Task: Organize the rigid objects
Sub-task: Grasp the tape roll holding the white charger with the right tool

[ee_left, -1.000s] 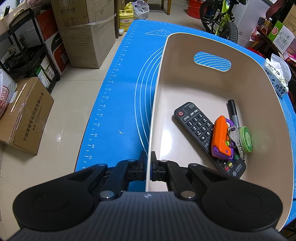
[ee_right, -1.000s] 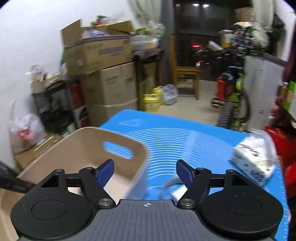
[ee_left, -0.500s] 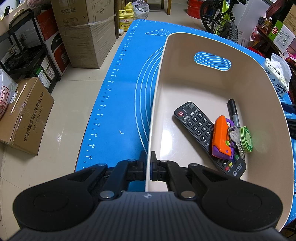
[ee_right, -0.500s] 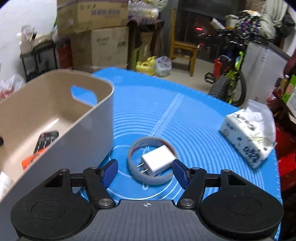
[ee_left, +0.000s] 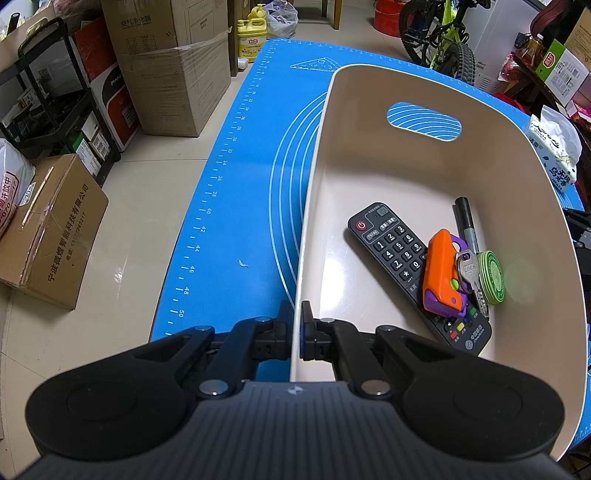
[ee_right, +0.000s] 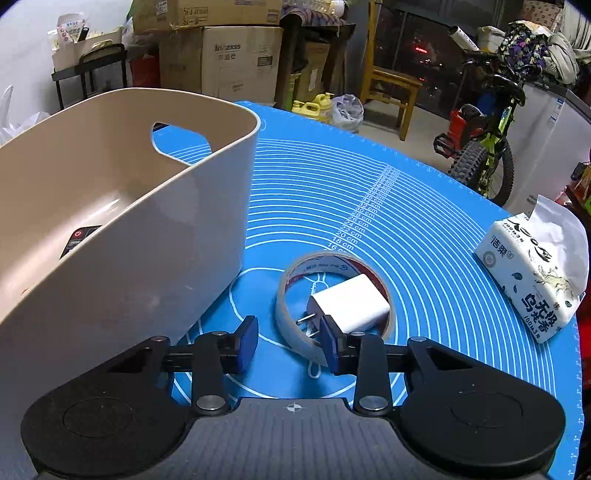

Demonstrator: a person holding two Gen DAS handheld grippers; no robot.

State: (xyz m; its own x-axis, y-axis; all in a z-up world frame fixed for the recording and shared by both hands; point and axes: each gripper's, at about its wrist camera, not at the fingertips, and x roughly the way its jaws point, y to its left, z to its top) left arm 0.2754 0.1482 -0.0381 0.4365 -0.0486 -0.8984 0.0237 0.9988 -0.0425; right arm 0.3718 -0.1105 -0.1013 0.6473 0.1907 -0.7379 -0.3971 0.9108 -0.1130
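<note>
A beige bin [ee_left: 406, 166] stands on the blue mat [ee_left: 240, 184]. Inside it lie a black remote [ee_left: 391, 247], an orange and purple toy [ee_left: 441, 273], keys [ee_left: 467, 271], a green disc [ee_left: 491, 277] and a black marker [ee_left: 466, 225]. My left gripper [ee_left: 297, 325] is shut on the bin's near wall. To the right of the bin [ee_right: 129, 221], a tape roll [ee_right: 288, 321] lies flat with a white charger [ee_right: 351, 306] inside its ring. My right gripper [ee_right: 289, 338] hangs low over the roll's near wall. Its jaws are closing with that wall between them, and the left pad is still clear of it.
A tissue pack [ee_right: 532, 266] lies at the mat's right edge. Beyond the table are cardboard boxes [ee_left: 173, 74], a black shelf rack [ee_left: 55, 110], a yellow jug [ee_left: 253, 35], a wooden chair [ee_right: 391, 92] and a bicycle [ee_right: 484, 147].
My right gripper has sunk from above the bin's rim down to the tape roll and charger, and its jaws have narrowed. The left gripper and bin have not moved.
</note>
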